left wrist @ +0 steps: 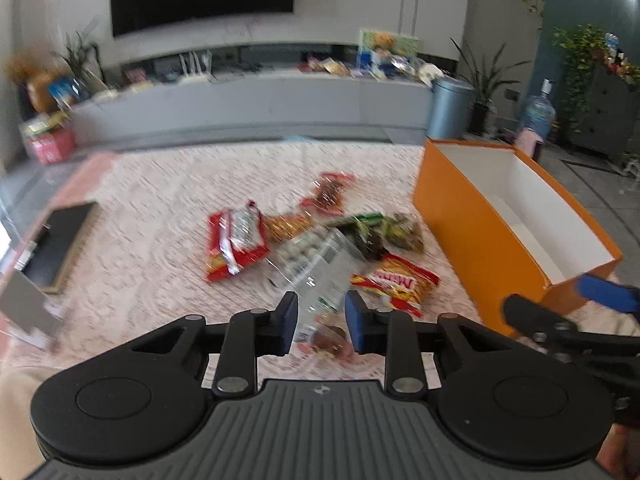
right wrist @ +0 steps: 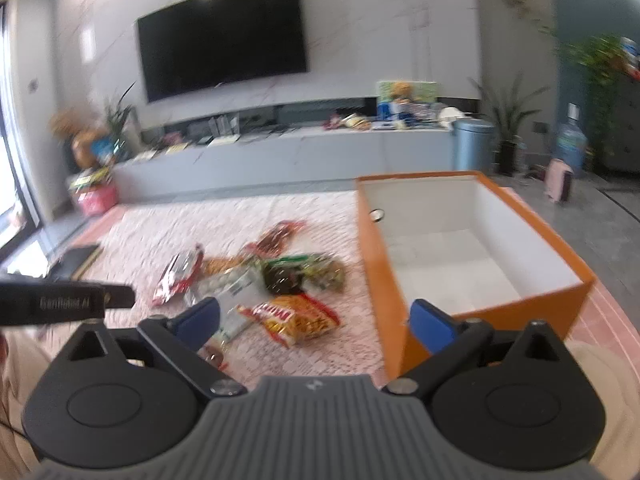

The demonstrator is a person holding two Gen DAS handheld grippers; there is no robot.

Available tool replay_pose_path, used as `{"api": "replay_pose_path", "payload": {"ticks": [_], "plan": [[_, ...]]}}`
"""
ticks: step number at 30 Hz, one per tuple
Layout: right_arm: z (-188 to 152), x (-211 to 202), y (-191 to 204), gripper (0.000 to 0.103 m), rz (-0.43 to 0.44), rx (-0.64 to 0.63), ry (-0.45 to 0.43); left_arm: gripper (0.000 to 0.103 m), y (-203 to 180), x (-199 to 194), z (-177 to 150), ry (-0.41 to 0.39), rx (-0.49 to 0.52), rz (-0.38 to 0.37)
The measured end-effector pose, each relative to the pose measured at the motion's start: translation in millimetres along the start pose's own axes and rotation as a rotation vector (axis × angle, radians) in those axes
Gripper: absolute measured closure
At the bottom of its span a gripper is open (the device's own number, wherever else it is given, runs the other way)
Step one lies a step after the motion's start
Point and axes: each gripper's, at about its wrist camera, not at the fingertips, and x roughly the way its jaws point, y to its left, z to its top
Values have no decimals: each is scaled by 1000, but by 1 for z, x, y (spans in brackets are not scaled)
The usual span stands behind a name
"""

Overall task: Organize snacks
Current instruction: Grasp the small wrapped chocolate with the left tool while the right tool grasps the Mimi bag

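So your target container is the orange box (right wrist: pixel 472 248), open top, white inside, nothing visible in it, sitting on the right of the lace cloth (left wrist: pixel 168 200); the snack pile (left wrist: pixel 320 240) lies just left of it

Step in hand, as I read it: first pick. Your left gripper (left wrist: pixel 321 320) has the clear packet (left wrist: pixel 316 268) between its blue pads (left wrist: pixel 290 322); jaws look narrowed around its near end, but blur hides whether they truly pinch, so I can't tell if it's held

To do it well:
- confirm the squeeze before lifting; film packets slip
- grip further in, not at the edge seal
- lift straight, then carry right over the near orange wall and release low inside

The packet runs forward from those jaws, lying over the other snacks. The yellow-red bag (left wrist: pixel 396 284) is just beside it on the right, the red packet (left wrist: pixel 236 244) further left

Your right gripper (right wrist: pixel 316 322) hangs with jaws wide, holding nothing, its right pad near the box corner; keep it out of the left's path
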Motion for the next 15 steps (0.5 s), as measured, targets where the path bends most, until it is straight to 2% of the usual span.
{"api": "replay_pose_path", "payload": {"ticks": [2, 6, 7, 12, 15], "plan": [[0, 9, 4, 20, 21, -26, 14, 70, 4, 10, 2, 32, -6, -21], [1, 29, 13, 33, 42, -69, 35, 55, 11, 25, 5, 79, 15, -31], [1, 36, 15, 36, 39, -82, 49, 54, 13, 30, 6, 93, 7, -37], [-7, 71, 19, 39, 49, -111, 113, 52, 21, 56, 6, 176, -27, -51], [-10, 88, 22, 40, 43, -156, 126, 50, 30, 75, 4, 239, -113, -82]]}}
